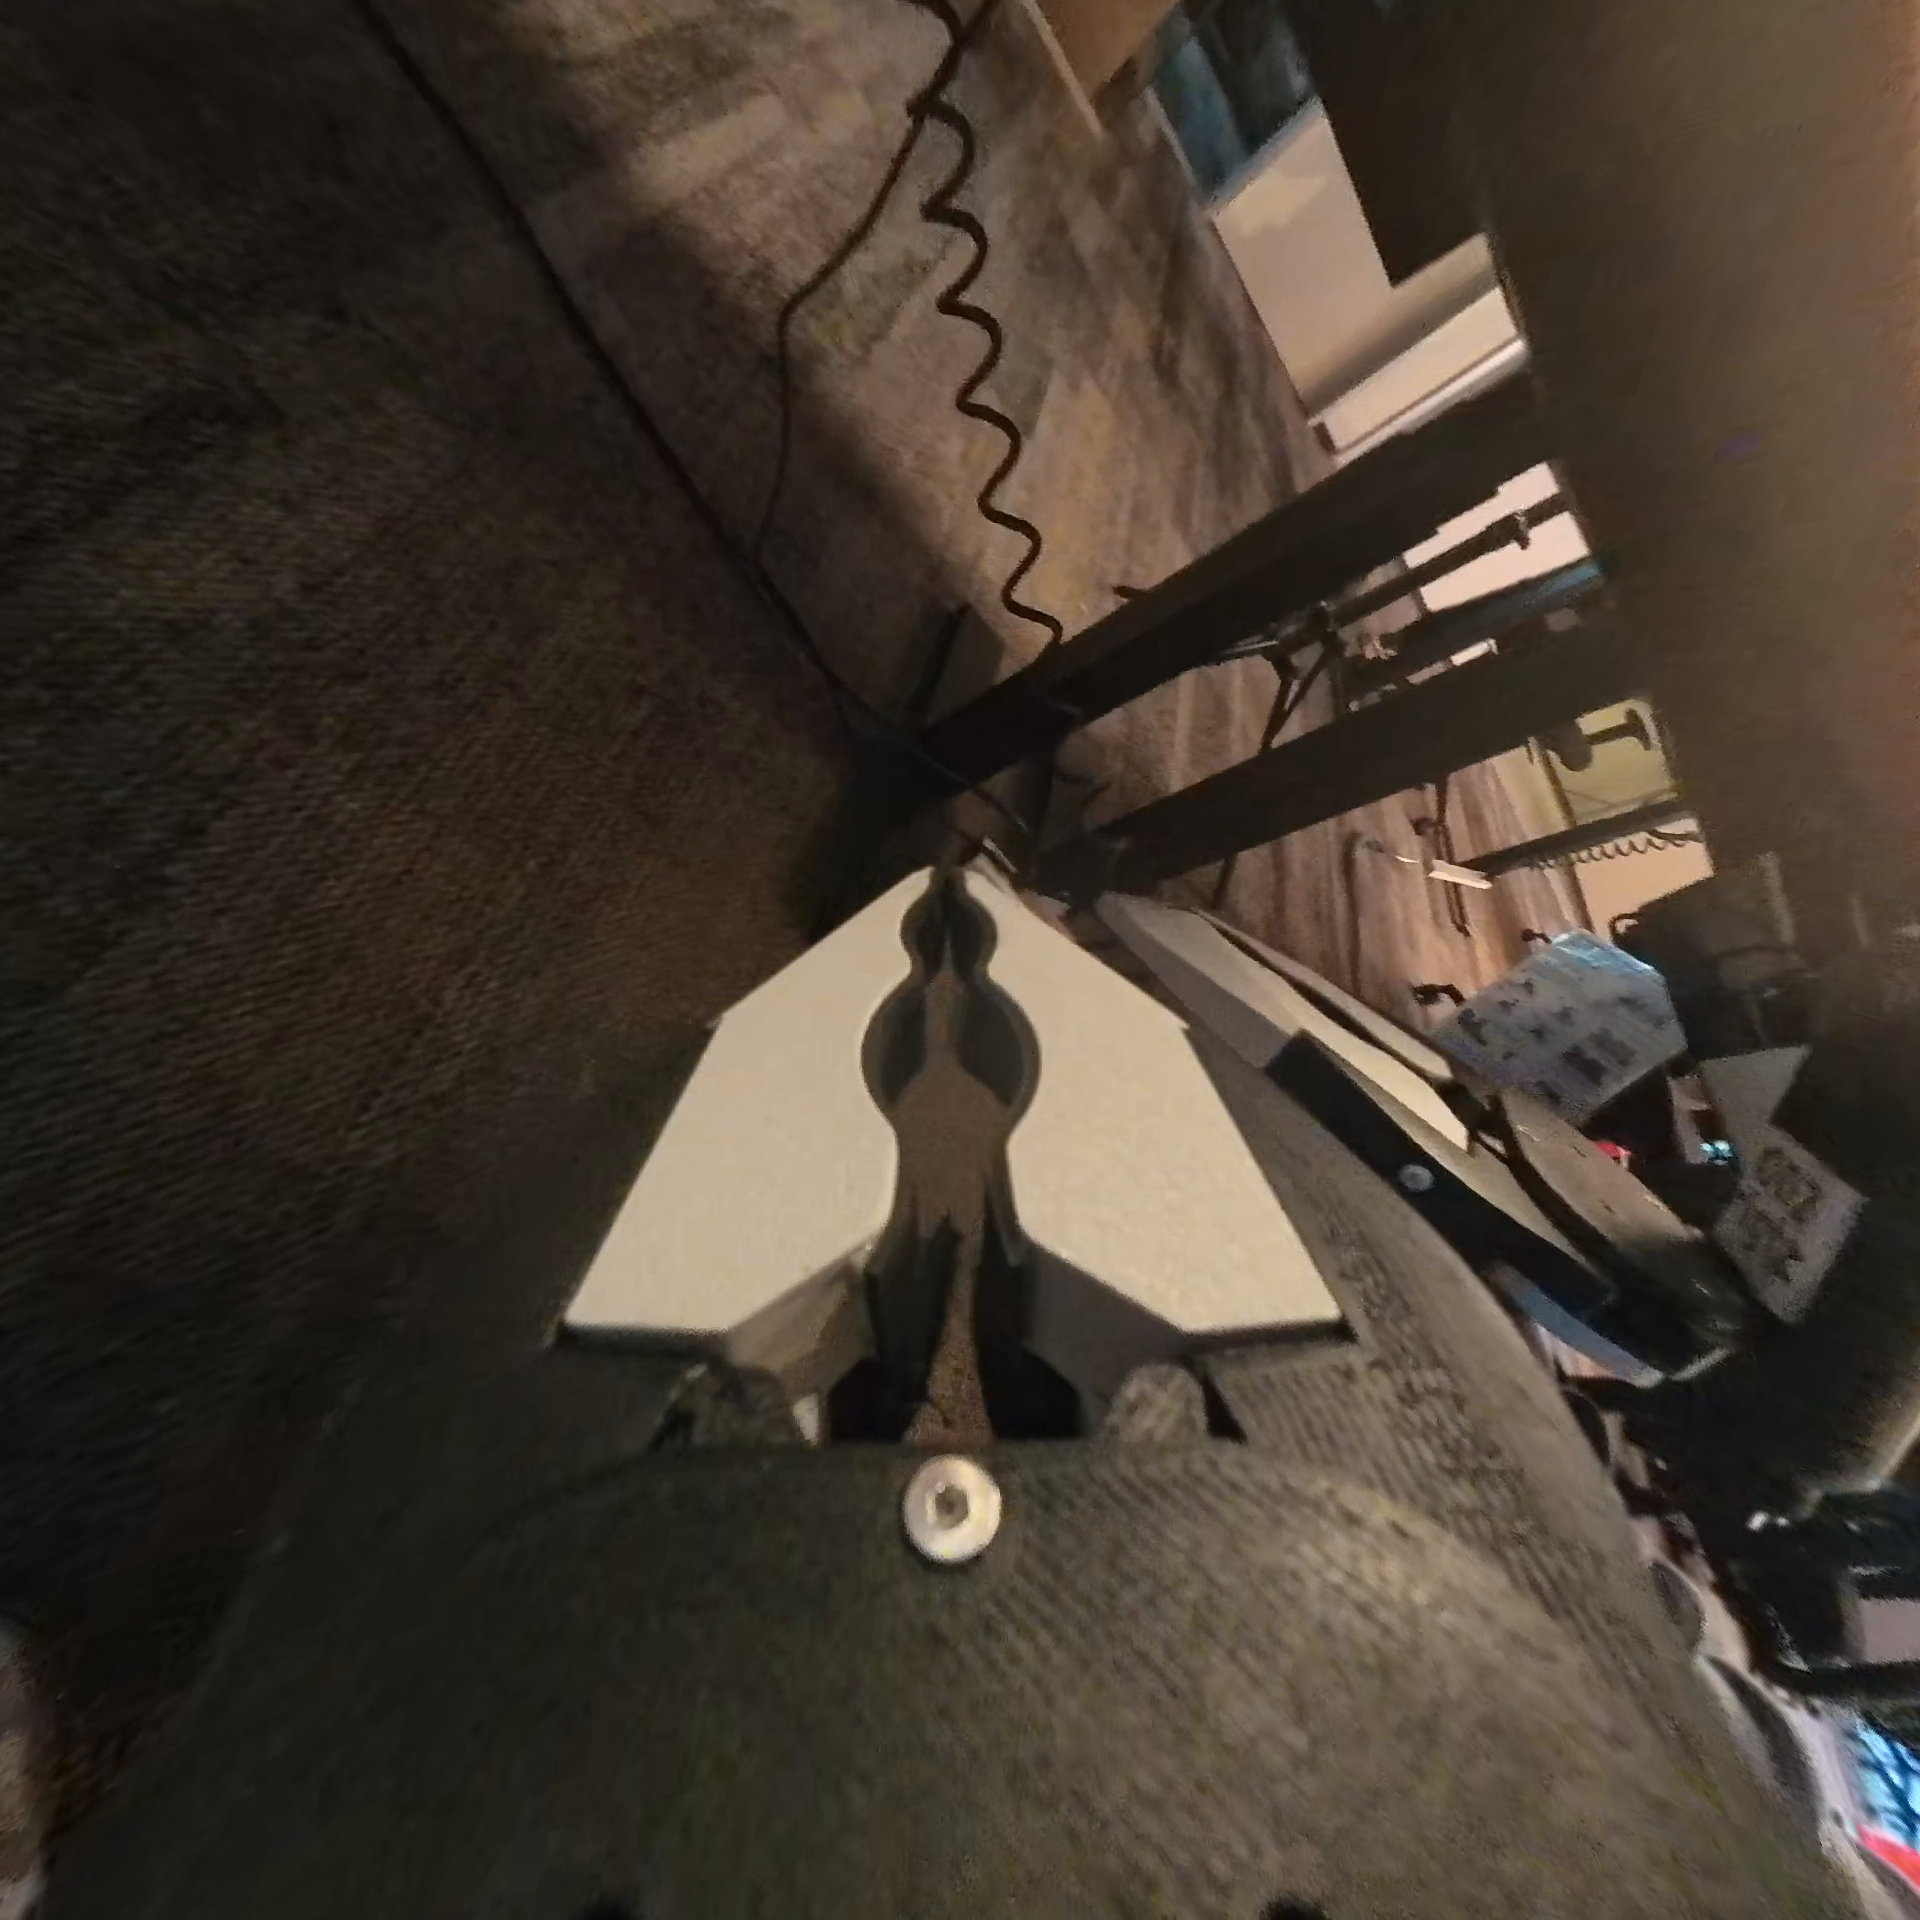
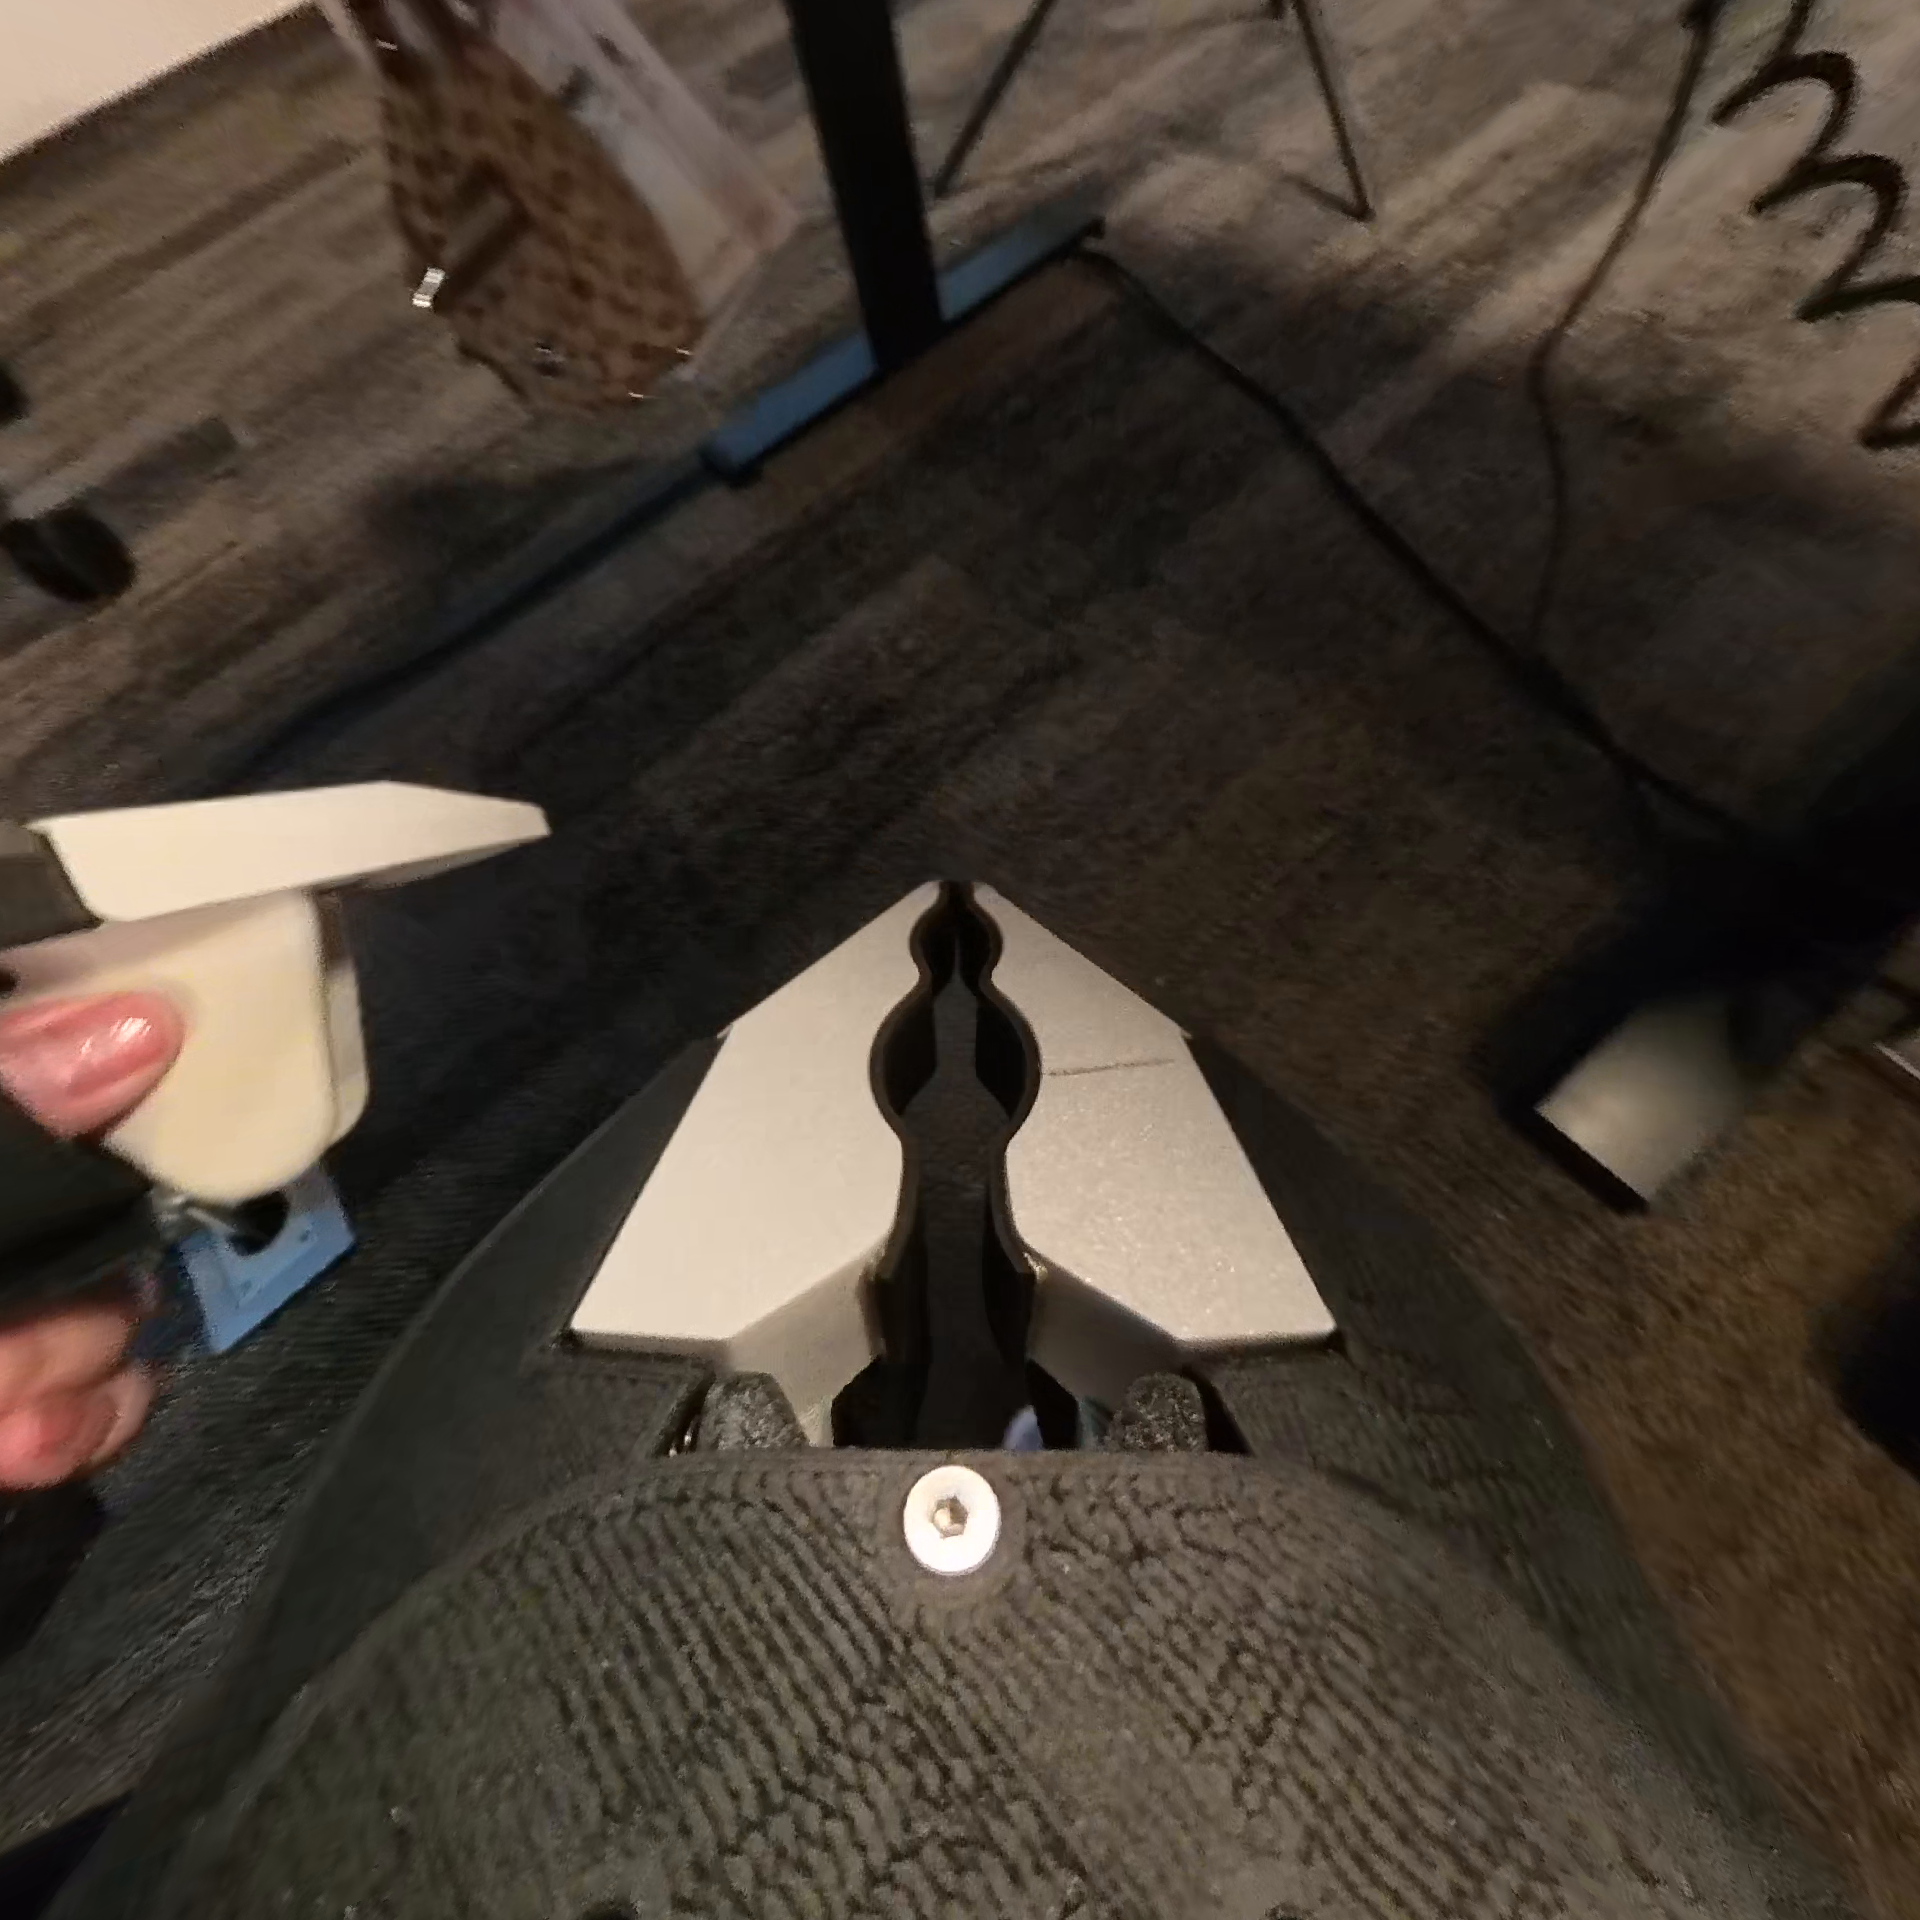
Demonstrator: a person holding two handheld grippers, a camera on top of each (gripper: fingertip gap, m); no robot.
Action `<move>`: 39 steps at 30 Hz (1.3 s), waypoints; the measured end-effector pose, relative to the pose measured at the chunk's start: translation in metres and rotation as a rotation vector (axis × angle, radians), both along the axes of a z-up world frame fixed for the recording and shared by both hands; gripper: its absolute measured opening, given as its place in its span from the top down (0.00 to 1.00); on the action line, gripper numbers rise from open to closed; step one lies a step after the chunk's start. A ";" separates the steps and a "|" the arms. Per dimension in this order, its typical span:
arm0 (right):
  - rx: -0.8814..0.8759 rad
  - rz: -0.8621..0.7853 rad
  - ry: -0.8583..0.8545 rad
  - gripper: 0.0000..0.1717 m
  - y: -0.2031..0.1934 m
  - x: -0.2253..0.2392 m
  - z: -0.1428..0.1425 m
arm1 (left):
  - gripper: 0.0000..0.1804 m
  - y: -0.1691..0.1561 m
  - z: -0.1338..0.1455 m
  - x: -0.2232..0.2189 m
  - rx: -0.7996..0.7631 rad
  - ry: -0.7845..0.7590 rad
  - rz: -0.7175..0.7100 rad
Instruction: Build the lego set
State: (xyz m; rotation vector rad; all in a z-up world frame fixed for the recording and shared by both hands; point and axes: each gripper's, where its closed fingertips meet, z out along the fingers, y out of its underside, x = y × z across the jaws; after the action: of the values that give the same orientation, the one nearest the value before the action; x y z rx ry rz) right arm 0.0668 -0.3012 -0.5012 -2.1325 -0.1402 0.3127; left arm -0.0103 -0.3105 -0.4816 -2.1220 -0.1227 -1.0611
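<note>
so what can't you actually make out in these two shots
- Left wrist view: the clutter at right is motion-blurred, so its items can't be told apart.
- Right wrist view: the hand on the left gripper is cut off by the left edge.
- Right wrist view: the brown checked bag is cropped by the top edge.

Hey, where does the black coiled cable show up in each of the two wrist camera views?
Left wrist view: the coiled cable runs from the top centre down to mid-frame over the grey carpet.
Right wrist view: the coiled cable sits in the top right corner, cut off by the frame edge.
Shared landmark: the thin straight black cord beside the coil.
</note>
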 end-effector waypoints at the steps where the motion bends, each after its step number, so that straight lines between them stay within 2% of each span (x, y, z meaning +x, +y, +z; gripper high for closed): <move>1: -0.006 -0.013 -0.009 1.00 0.000 0.005 -0.002 | 1.00 -0.001 0.000 0.005 -0.002 -0.006 -0.012; 8: -0.055 -0.088 0.007 1.00 0.000 0.012 -0.014 | 1.00 0.005 0.001 -0.010 0.024 0.036 0.037; 14: -0.051 -0.112 0.017 1.00 0.000 0.009 -0.007 | 1.00 0.006 0.002 -0.017 0.082 0.157 0.067; 20: -0.059 -0.137 -0.007 1.00 -0.003 0.022 -0.011 | 1.00 0.002 -0.006 -0.011 0.107 0.213 0.060; 22: -0.060 -0.161 0.003 1.00 -0.004 0.030 -0.011 | 1.00 -0.002 -0.010 0.003 0.119 0.186 0.021; 27: -0.032 -0.195 -0.017 1.00 -0.007 0.050 -0.004 | 1.00 -0.011 -0.028 0.021 0.101 0.247 -0.049; 33: -0.029 -0.199 -0.003 1.00 -0.009 0.064 -0.001 | 1.00 -0.007 -0.029 0.009 0.140 0.342 0.011; 39: -0.019 -0.175 -0.087 1.00 -0.012 0.083 -0.002 | 1.00 0.002 -0.031 0.017 0.156 0.377 0.035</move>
State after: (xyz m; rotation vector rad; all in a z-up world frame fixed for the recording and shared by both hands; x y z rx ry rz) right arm 0.1496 -0.3128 -0.5032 -2.1603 0.0001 0.1193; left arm 0.0070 -0.3082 -0.5124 -2.1280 0.1008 -0.6134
